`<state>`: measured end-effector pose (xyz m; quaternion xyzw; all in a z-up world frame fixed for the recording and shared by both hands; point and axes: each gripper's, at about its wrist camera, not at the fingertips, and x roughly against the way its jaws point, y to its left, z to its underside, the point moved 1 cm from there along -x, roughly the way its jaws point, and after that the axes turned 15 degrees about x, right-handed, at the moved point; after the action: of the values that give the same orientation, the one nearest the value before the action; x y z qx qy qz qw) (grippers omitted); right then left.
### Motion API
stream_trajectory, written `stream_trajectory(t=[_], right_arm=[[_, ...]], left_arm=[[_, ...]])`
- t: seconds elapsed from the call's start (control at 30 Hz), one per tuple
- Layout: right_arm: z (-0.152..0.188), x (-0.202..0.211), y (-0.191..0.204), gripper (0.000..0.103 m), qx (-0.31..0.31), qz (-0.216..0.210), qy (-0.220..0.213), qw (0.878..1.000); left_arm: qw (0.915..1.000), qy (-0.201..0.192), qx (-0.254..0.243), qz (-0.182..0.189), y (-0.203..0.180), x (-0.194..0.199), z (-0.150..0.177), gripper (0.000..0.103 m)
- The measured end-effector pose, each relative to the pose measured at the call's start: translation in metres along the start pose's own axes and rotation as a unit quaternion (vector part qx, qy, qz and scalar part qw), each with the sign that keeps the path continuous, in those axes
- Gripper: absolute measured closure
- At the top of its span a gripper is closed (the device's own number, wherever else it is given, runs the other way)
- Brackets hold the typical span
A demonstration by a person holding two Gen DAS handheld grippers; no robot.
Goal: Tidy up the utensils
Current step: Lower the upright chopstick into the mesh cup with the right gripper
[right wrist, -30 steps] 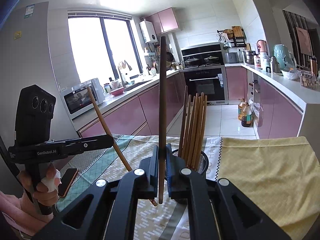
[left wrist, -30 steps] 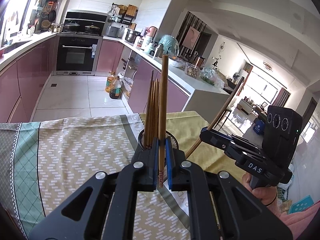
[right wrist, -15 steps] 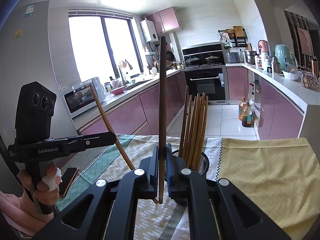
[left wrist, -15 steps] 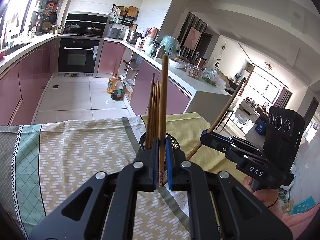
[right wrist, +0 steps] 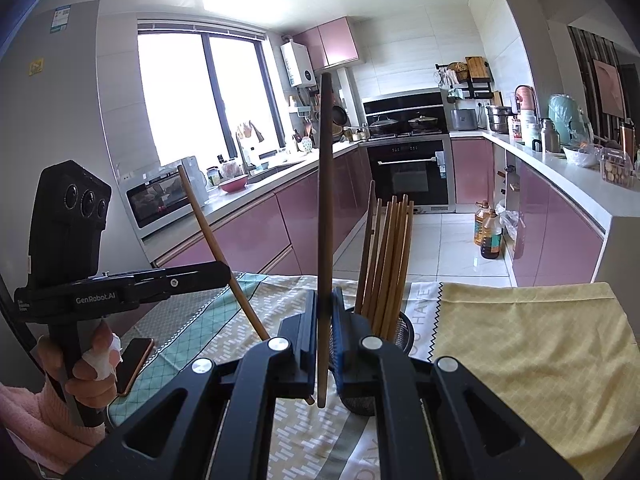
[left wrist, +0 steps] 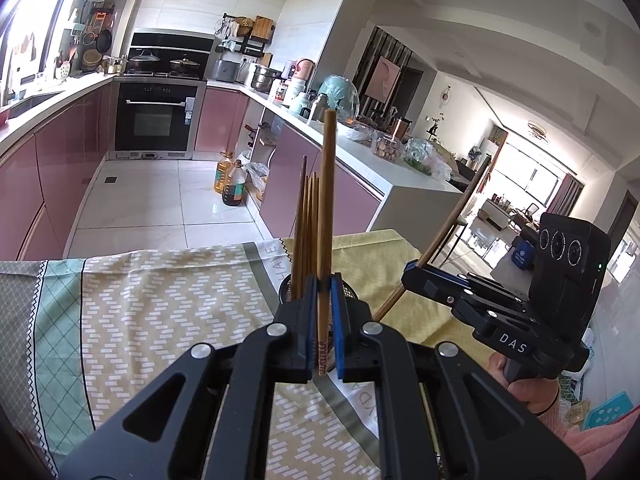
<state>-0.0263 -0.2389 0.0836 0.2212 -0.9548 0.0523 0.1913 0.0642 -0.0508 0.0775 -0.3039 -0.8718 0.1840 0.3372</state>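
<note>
My left gripper [left wrist: 322,320] is shut on a wooden chopstick [left wrist: 327,208] held upright. Just behind it stands a black mesh holder [left wrist: 285,292] with several chopsticks [left wrist: 306,224] upright in it. My right gripper [right wrist: 324,328] is shut on a darker chopstick [right wrist: 325,184], also upright, just left of the same holder [right wrist: 402,334] and its chopsticks [right wrist: 386,256]. Each gripper shows in the other's view, the right one [left wrist: 408,276] holding its stick tilted [left wrist: 452,228], the left one [right wrist: 226,270] likewise [right wrist: 212,240].
The holder stands on a table with a patterned green-beige cloth [left wrist: 160,304] and a yellow cloth [right wrist: 528,344]. A phone [right wrist: 134,362] lies at the table's left edge. Kitchen counters, an oven and oil bottles [left wrist: 230,180] lie beyond.
Both views have shifted only slightly; the left gripper edges a little closer to the holder. Both chopsticks stay gripped.
</note>
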Motion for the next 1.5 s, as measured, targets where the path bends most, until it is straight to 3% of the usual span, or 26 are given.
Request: stream_trajectory(t=[0.97,1.5], right_arm=[[-0.027,0.002,-0.013,0.097,0.023,0.020,-0.029,0.999],[-0.029,-0.013,-0.019,0.097,0.015,0.034,-0.024,0.999]], left_arm=[[0.9989,-0.037,-0.025,0.016,-0.023,0.010,-0.026,0.096],[0.9989,-0.035,-0.030,0.002,-0.031,0.005,-0.030,0.096]])
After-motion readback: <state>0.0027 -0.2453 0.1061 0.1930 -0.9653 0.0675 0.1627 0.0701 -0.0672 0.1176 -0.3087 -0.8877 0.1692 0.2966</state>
